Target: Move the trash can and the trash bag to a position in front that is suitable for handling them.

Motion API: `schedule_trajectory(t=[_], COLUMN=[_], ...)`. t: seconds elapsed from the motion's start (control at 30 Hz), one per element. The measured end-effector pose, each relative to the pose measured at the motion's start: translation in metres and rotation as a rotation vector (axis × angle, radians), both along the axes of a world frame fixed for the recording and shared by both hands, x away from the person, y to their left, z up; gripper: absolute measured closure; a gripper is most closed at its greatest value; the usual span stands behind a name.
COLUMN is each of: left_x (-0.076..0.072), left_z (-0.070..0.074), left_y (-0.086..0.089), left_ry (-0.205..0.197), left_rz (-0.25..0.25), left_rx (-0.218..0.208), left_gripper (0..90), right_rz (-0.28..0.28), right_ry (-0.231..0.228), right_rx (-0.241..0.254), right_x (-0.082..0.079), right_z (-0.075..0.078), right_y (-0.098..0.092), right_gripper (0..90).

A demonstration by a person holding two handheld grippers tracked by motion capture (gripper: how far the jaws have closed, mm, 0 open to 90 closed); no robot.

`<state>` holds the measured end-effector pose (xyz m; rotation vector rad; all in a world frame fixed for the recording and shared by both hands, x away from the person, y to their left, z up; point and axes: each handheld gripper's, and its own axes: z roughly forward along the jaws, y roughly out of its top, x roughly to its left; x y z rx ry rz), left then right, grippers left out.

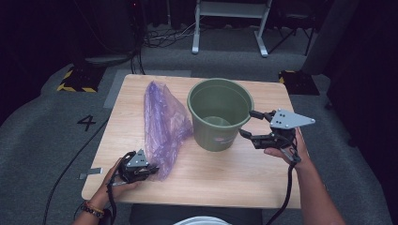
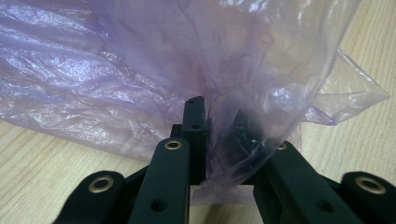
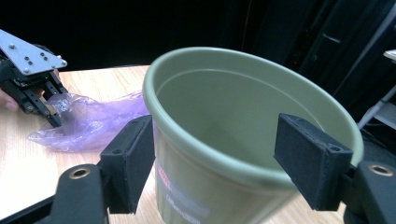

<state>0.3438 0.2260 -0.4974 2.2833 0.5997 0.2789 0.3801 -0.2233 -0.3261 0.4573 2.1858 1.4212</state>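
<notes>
A crumpled purple plastic bag [image 1: 162, 117] [image 2: 140, 60] [image 3: 93, 121] lies on the left half of the wooden table [image 1: 225, 173]. My left gripper [image 1: 152, 168] [image 2: 219, 130] [image 3: 51, 116] is at the bag's near end. Its jaws stand slightly apart, with a fold of film hanging between them and draped over one pad. A green bucket [image 1: 218, 131] [image 3: 196, 186] stands upright at mid-table, empty inside, with a label on its wall. My right gripper [image 1: 248, 124] [image 3: 219, 140] hovers open at the bucket's right side, level with the rim, jaws wide and not touching it.
The table's near edge runs just in front of both hands. A white frame [image 1: 230, 9] stands on the floor behind the table. Yellow-and-black striped blocks [image 1: 75, 79] [image 1: 295, 77] lie on the carpet at both back corners. Cables trail from each gripper.
</notes>
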Motion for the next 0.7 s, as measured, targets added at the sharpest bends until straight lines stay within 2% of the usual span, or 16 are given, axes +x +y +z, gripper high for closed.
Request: schedule_trajectory(t=[0.2,0.23,0.27,0.33,0.37,0.4,0.43,0.47,0.53,0.57,0.6,0.63,0.7], left_x=[-0.001,-0.001,-0.002,-0.002,-0.003,-0.003,-0.004,-0.005,-0.006,-0.007,-0.007,-0.007,-0.006], left_z=[0.000,0.000,0.002,0.003,0.004,0.005,0.006,0.008,0.009,0.011,0.013,0.013,0.015], left_y=[0.000,0.001,0.001,0.001,0.002,0.002,0.002,0.003,0.003,0.003,0.005,0.005,0.007], left_ry=[-0.007,-0.010,-0.017,-0.019,-0.022,-0.028,-0.029,-0.035,-0.042,-0.047,-0.047,-0.047,-0.051], left_rz=[0.020,0.026,0.048,0.055,0.065,0.079,0.088,0.087,0.098,0.105,0.105,0.105,0.122], left_rx=[-0.015,-0.021,-0.031,-0.045,-0.061,-0.071,-0.085,-0.115,-0.118,-0.124,-0.145,-0.145,-0.164], left_gripper=[64.3,53.2,48.6,37.5,37.5,25.7,25.7,21.5,17.7,17.7,16.9,16.8,16.6], right_rz=[0.029,0.044,0.051,0.070,0.070,0.077,0.083,0.089,0.096,0.096,0.095,0.095,0.102], right_ry=[0.008,0.016,0.024,0.035,0.035,0.042,0.047,0.057,0.064,0.064,0.069,0.069,0.077], right_rx=[-0.010,-0.023,-0.028,-0.041,-0.041,-0.052,-0.060,-0.074,-0.092,-0.092,-0.116,-0.116,-0.142], right_x=[0.009,0.014,0.016,0.019,0.019,0.021,0.022,0.024,0.026,0.026,0.028,0.028,0.032], right_z=[0.005,0.005,0.005,0.004,0.004,0.003,0.002,0.001,0.000,0.000,-0.002,-0.002,-0.003], right_y=[0.010,0.015,0.017,0.021,0.021,0.023,0.026,0.030,0.033,0.033,0.036,0.036,0.040], right_gripper=[28.7,28.5,28.5,28.5,28.5,28.6,28.8,30.5,31.9,31.9,34.3,34.3,39.7])
